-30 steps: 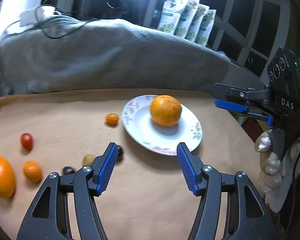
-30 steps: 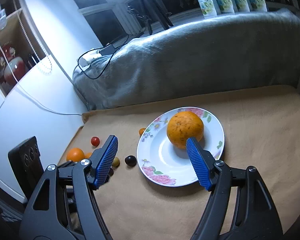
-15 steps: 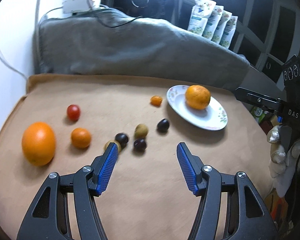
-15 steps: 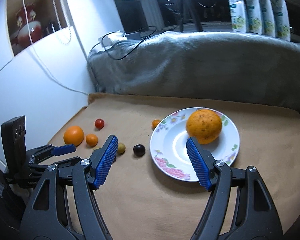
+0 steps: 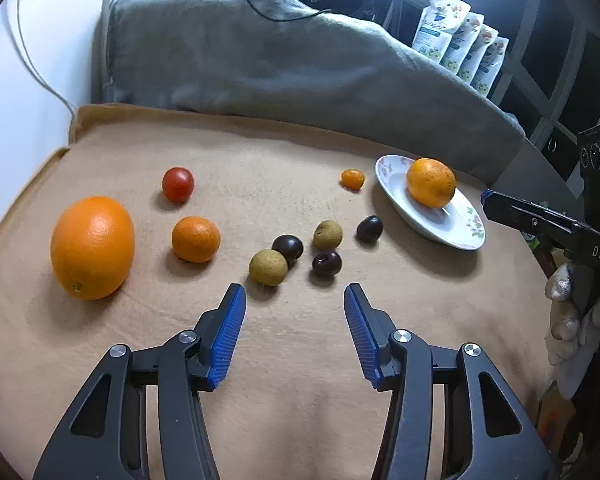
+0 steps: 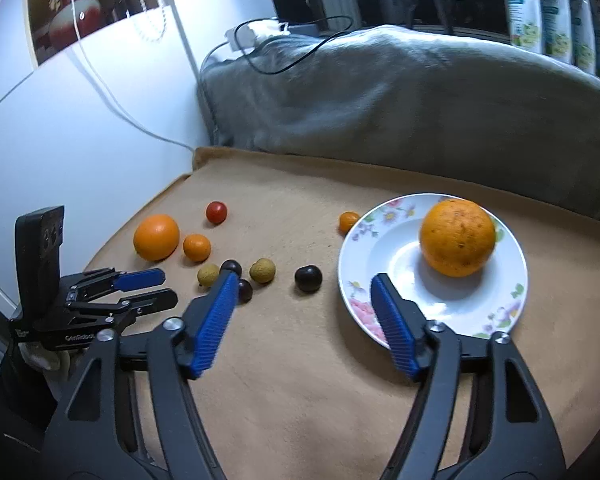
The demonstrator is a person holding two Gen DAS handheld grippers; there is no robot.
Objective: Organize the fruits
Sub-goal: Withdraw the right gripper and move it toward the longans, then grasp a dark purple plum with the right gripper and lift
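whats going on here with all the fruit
A person holds a gripper in each hand over a tan cloth, sorting fruit. One orange already sits on the flowered plate. The rest lie loose on the cloth: a big orange, a mandarin and a cherry tomato, among others. The left gripper and right gripper are empty, their fingers just narrowing.
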